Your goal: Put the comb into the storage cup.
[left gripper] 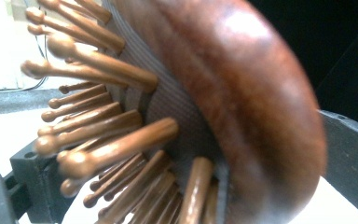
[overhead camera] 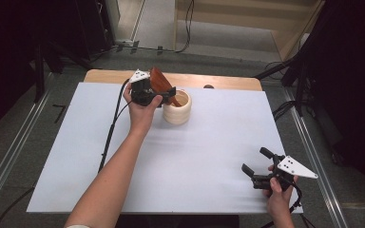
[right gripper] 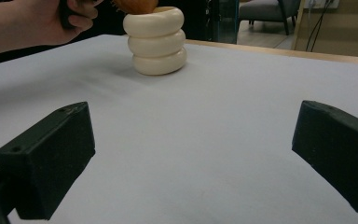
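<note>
While both hands sit at the table, status as follows:

Brush: wooden hairbrush point(overhead camera: 160, 84), reddish-brown back, wooden pins w/ rounded tips; head stands up above the holder, handle end down inside it, tilted toward the left gripper.
Brush close-up: left gripper view has the hairbrush head point(left gripper: 242, 112) betw. the two black jaws, pins pointing to that view's left, smooth back to its right.
Left gripper: left gripper point(overhead camera: 158, 96) at the brush just beside the holder's rim, far-centre of the table; jaws spread wide, one on each side of the brush head, pads not clearly pressing on it.
Left hand: hand point(overhead camera: 141, 110) wrapped round the gripper body, forearm coming in from the bottom edge.
Holder: cream ribbed holder point(overhead camera: 177, 108), three stacked rings, upright on the white sheet; also at the top of the right gripper view point(right gripper: 154, 39).
Right gripper: right gripper point(overhead camera: 255, 163) near the table's front right corner, well apart from holder & brush; jaws wide apart, nothing betw. them, bare sheet ahead.
Table: white-covered table point(overhead camera: 209, 156), wooden edge at the far side.
</note>
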Tool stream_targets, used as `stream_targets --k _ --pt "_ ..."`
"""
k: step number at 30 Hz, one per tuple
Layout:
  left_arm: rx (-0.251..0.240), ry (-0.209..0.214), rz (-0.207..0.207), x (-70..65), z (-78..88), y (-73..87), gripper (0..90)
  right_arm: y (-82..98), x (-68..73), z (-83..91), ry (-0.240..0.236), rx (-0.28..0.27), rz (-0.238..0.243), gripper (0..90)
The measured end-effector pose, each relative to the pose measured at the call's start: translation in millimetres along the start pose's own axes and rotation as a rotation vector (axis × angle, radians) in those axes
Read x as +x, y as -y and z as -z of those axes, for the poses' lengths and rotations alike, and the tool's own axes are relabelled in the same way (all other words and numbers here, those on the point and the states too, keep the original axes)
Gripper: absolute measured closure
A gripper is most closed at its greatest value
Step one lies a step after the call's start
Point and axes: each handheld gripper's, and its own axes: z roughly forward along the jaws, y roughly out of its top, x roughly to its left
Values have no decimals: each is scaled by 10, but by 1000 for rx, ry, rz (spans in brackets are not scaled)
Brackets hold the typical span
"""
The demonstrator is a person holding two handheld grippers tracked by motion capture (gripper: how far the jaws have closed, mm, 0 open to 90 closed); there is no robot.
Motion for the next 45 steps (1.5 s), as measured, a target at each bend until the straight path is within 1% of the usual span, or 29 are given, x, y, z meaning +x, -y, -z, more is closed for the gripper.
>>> stream_targets --k 4,8,10,14,15,17,18,20,22,30,37,45 --pt "-12 2 -21 6 38 -1 0 0 -1 0 -1 -1 0 0" --pt "-8 4 -26 17 62 -4 0 0 -2 -1 0 1 3 0" --pt "-10 -4 -33 21 74 -1 0 0 0 -3 -1 2 5 0" --pt "-9 -3 -42 32 98 -7 0 0 -1 -3 1 1 3 0" --pt "-11 -6 -53 32 109 -12 0 -1 -1 -3 1 1 3 0" --pt "-14 -10 -60 27 127 -19 0 0 -1 -5 0 1 3 0" --pt "-19 -5 -59 27 133 -21 0 -1 0 -6 0 1 4 0" --pt "-20 -9 -64 29 147 -24 0 -1 -1 -8 1 0 6 0" --pt "-17 -1 -64 33 154 -16 0 -1 0 -8 1 -1 6 0" --pt "-11 -3 -76 40 194 27 0 -1 2 -6 1 1 4 0" --pt "-21 4 -82 28 250 24 0 -1 2 -8 1 0 4 0" --pt "-14 7 -99 19 335 98 0 -2 3 -12 0 1 10 0"
